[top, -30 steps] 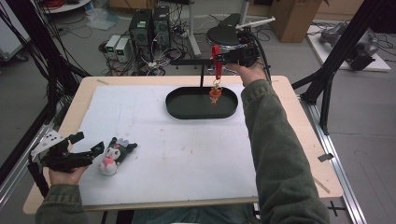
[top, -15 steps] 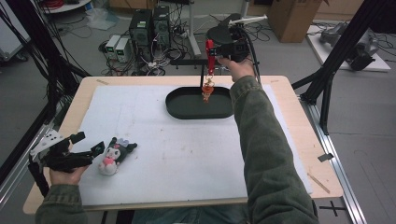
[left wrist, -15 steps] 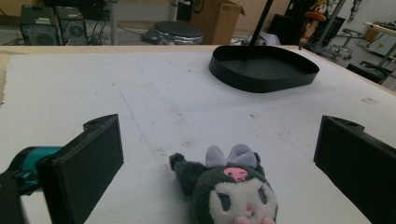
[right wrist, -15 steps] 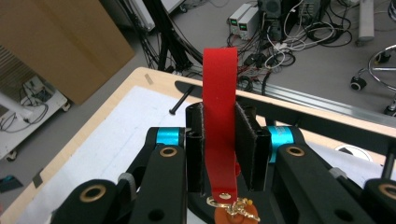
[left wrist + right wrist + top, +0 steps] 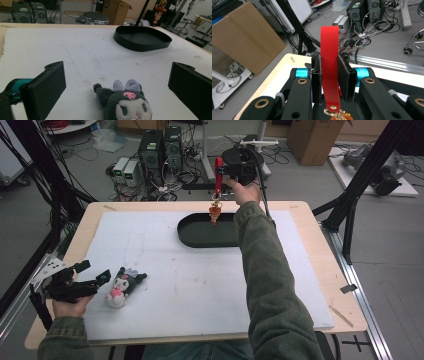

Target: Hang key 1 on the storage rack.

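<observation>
My right gripper (image 5: pixel 218 169) hangs over the table's far edge, shut on a red strap (image 5: pixel 218 176). A small orange charm (image 5: pixel 215 212) dangles from the strap above the far rim of the black oval tray (image 5: pixel 196 236). In the right gripper view the pads pinch the red strap (image 5: pixel 329 62) upright, with the charm (image 5: pixel 337 115) just below. My left gripper (image 5: pixel 95 270) rests open at the front left, beside a dark plush toy (image 5: pixel 122 286) with a pink body. In the left gripper view the plush (image 5: pixel 128 105) lies between the wide jaws, untouched, and the tray (image 5: pixel 142 40) sits farther off.
A white mat (image 5: pixel 200 285) covers the wooden table (image 5: pixel 315 235). Black frame posts (image 5: pixel 357 185) stand at both sides. Computers and cables (image 5: pixel 160 150) crowd the floor beyond the far edge. My right sleeve (image 5: pixel 265 270) stretches across the mat's middle.
My right hand has carried the strap and charm to the left, from over the tray's right part toward its far rim. The left gripper and plush have stayed put.
</observation>
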### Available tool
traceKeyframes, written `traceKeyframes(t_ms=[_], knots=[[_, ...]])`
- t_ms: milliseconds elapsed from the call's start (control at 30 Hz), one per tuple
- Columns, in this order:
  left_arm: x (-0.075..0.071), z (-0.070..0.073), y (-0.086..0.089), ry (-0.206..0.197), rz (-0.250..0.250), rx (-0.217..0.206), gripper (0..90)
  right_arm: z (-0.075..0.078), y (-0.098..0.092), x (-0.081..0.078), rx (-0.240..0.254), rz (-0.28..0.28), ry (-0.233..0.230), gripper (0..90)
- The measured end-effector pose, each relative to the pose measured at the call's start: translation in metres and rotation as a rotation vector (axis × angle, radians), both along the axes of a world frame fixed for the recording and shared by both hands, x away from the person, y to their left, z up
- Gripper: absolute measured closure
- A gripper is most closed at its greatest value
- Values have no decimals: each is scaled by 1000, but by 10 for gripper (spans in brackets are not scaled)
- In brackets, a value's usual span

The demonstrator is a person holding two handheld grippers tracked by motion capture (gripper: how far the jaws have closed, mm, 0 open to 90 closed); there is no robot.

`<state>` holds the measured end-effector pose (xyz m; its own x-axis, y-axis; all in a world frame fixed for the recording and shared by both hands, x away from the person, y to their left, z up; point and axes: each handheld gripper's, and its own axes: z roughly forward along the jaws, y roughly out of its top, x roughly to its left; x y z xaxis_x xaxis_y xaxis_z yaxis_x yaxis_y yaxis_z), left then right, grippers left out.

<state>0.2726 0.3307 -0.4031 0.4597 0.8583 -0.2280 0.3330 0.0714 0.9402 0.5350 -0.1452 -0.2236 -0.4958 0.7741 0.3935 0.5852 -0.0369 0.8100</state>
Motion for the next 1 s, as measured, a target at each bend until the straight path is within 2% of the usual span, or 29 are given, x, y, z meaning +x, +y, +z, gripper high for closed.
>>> traceKeyframes(t_ms=[67, 233, 267, 333, 367, 500, 567, 600, 667, 700, 733, 767, 800, 833, 867, 900, 933, 1000], knots=[[0, 0, 0, -3, 3, -4, 17, -1, 1, 1, 3, -3, 1, 751], [1, 1, 1, -6, 3, -1, 17, -8, 9, 7, 31, -18, -38, 751], [1, 0, 1, -5, 7, -3, 18, -8, 13, 8, 27, -26, -62, 750], [2, 0, 1, -4, 7, -2, 18, -8, 15, 8, 18, -30, -73, 751], [3, 0, 1, -7, 6, -5, 17, -9, 18, 9, 7, -32, -96, 750], [3, 0, 1, -9, 7, -8, 17, -16, 26, 14, 13, -55, -109, 750], [3, 0, 2, -12, 9, -10, 17, -20, 28, 17, -5, -63, -122, 750], [3, 0, 2, -13, 10, -11, 17, -22, 31, 18, -41, -79, -143, 749], [3, 0, 3, -14, 10, -16, 18, -23, 32, 19, -61, -83, -158, 747], [3, 0, 3, -16, 12, -13, 17, -23, 32, 19, -93, -88, -176, 739], [3, 0, 3, -16, 15, -15, 17, -24, 32, 19, -112, -89, -186, 704], [4, 0, 3, -16, 15, -13, 17, -26, 29, 19, -143, -104, -173, 420], [4, -1, 3, -16, 15, -15, 17, -27, 27, 17, -145, -106, -157, 286], [4, -1, 3, -16, 16, -16, 17, -27, 27, 17, -145, -106, -157, 286], [4, -1, 3, -16, 16, -18, 17, -29, 22, 14, -164, -84, -136, 91], [4, -1, 3, -20, 14, -14, 17, -29, 22, 14, -164, -84, -136, 91], [4, 0, 2, -19, 14, -15, 17, -29, 17, 8, -169, -63, -150, 3], [3, 0, 2, -19, 14, -10, 17, -29, 15, 5, -167, -59, -152, 5]])
